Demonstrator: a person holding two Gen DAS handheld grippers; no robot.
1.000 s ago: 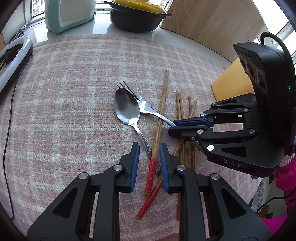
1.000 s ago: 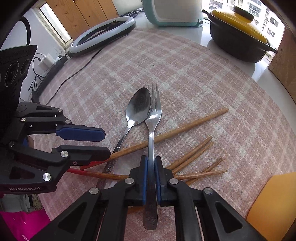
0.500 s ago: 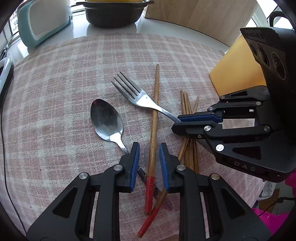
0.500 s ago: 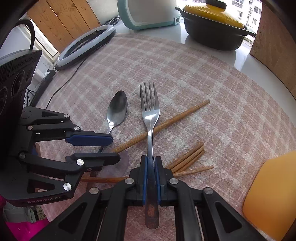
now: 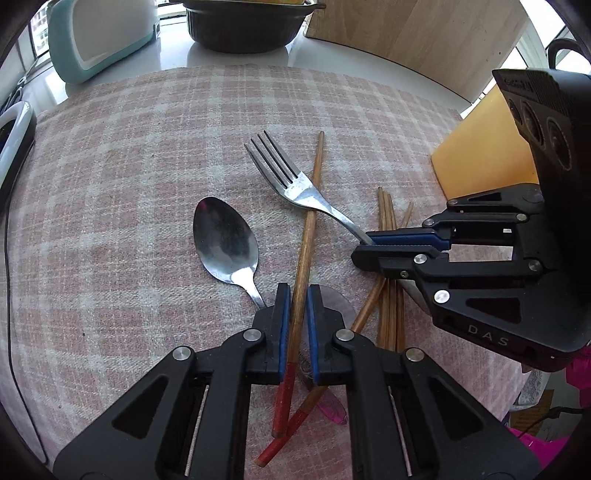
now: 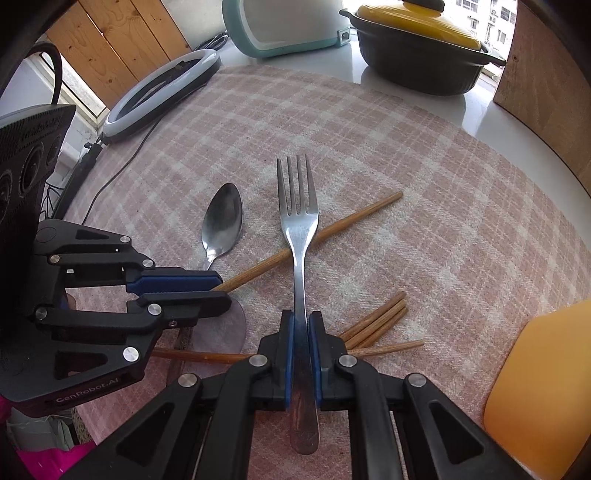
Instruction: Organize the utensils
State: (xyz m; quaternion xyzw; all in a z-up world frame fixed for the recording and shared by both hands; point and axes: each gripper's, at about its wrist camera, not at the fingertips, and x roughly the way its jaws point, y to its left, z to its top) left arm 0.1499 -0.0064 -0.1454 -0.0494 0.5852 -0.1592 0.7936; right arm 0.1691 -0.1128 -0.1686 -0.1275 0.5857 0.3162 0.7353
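On the pink plaid cloth, a long wooden chopstick (image 5: 312,206) with a red end lies between the blue pads of my left gripper (image 5: 297,291). The jaws are closing and the pads hug its sides. My right gripper (image 6: 301,317) is shut on the handle of a steel fork (image 6: 299,221). The fork's neck crosses over that chopstick (image 6: 354,218), and its tines point away. A steel spoon (image 5: 225,240) lies just left of the left gripper, its handle hidden under the finger. Several more chopsticks (image 6: 380,317) lie bunched beneath the right gripper (image 5: 364,247).
A translucent plastic spoon with a pink handle (image 5: 332,302) lies under the chopsticks. At the back stand a black pot with a yellow lid (image 6: 417,44) and a teal appliance (image 6: 280,26). A ring light (image 6: 159,92) lies left, an orange board (image 6: 543,369) right.
My left gripper's jaws have narrowed from a clear gap to hugging the red-ended chopstick. The fork, held in my right gripper, has swung away from the spoon.
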